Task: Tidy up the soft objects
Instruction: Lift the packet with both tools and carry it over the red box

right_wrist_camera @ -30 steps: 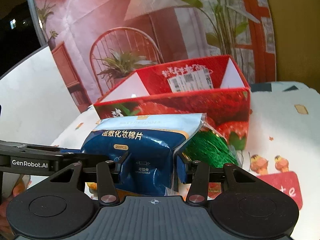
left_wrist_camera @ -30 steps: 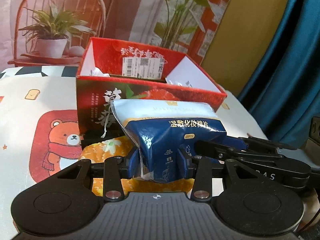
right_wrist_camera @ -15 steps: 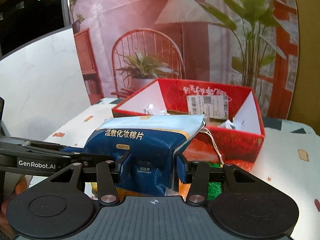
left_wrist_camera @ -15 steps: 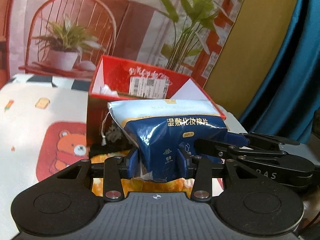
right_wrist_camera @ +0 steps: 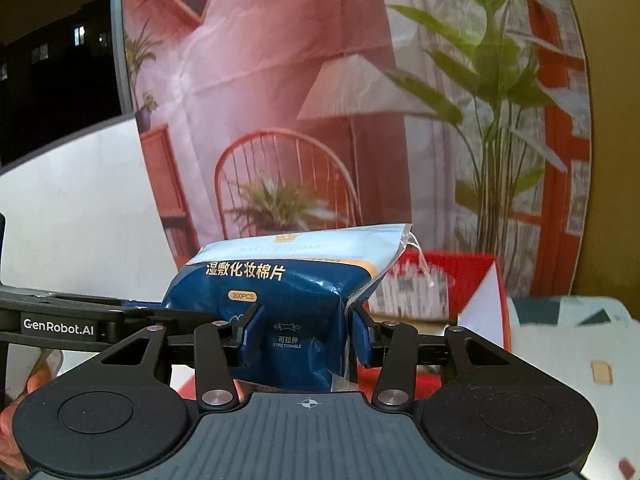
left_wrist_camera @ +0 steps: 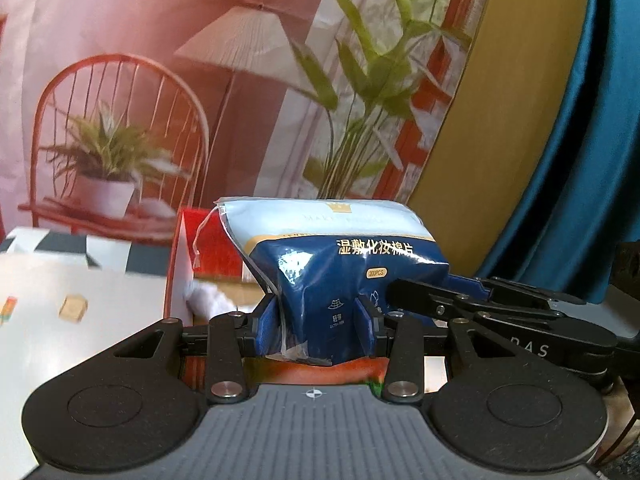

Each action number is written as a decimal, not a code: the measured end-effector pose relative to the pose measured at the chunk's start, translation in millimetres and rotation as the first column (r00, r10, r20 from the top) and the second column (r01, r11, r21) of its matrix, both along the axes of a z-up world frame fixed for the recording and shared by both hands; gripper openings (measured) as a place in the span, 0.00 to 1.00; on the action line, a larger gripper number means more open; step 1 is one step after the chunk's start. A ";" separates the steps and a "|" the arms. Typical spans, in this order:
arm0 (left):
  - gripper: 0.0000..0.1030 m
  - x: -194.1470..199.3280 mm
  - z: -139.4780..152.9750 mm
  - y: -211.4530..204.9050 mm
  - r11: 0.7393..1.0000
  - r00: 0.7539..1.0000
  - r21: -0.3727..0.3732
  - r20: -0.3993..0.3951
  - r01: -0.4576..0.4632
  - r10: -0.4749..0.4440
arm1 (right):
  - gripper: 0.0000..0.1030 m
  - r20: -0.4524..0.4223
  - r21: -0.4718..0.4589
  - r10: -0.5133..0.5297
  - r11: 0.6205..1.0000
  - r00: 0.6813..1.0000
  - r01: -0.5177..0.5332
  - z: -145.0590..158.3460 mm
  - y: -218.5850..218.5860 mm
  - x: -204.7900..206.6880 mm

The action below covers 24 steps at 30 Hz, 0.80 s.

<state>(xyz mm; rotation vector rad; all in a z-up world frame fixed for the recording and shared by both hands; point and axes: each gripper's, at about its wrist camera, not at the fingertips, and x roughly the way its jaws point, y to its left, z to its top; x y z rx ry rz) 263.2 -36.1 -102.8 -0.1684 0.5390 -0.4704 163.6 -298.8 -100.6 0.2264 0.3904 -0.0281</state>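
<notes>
Both the left gripper [left_wrist_camera: 316,330] and the right gripper [right_wrist_camera: 306,338] clench one glossy, crinkled blue cotton-pad bag [left_wrist_camera: 344,264], soft and puffy, above the red cardboard box [right_wrist_camera: 476,280].

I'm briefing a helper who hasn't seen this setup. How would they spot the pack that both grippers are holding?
Find the red strawberry-print box on the patterned tablecloth. In front of it, lifted off the table, is the cotton pad pack, pinched by the left gripper and the right gripper. It alone is glossy navy with a pale blue top, gold lettering and a drawstring.
</notes>
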 end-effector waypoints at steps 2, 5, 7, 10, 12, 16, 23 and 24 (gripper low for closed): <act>0.43 14.3 1.3 -3.8 1.000 1.000 -0.001 -0.006 0.001 -0.001 | 0.41 0.004 -0.008 0.003 1.000 1.000 -0.003 7.0 -8.1 14.1; 0.43 39.4 -1.4 -9.3 1.000 0.999 -0.014 -0.044 -0.002 0.001 | 0.41 -0.007 -0.024 0.009 1.000 1.000 -0.009 11.4 -19.9 38.7; 0.43 55.3 -6.5 -11.8 1.000 0.997 -0.017 -0.076 -0.002 0.001 | 0.41 -0.027 -0.028 0.010 1.000 1.000 -0.011 9.0 -26.8 54.9; 0.43 79.1 -18.9 -19.6 1.000 0.992 0.003 -0.126 0.001 -0.001 | 0.41 -0.073 -0.021 0.006 1.000 0.997 -0.007 -2.3 -39.8 79.7; 0.43 95.3 -29.9 -23.6 1.000 0.987 0.020 -0.160 0.005 -0.001 | 0.41 -0.109 -0.005 0.002 1.000 0.994 -0.003 -13.7 -47.5 94.0; 0.43 127.4 -56.4 -31.4 0.999 0.970 0.042 -0.243 0.016 -0.005 | 0.41 -0.188 0.026 -0.017 0.999 0.982 0.022 -42.4 -61.2 117.5; 0.43 155.8 -96.5 -41.4 0.994 0.932 0.093 -0.362 0.061 -0.023 | 0.40 -0.342 0.131 -0.035 0.988 0.939 0.084 -94.6 -83.1 136.9; 0.43 157.5 -99.4 -42.5 0.992 0.929 0.094 -0.369 0.078 -0.038 | 0.40 -0.365 0.159 -0.034 0.982 0.931 0.098 -101.4 -86.6 137.9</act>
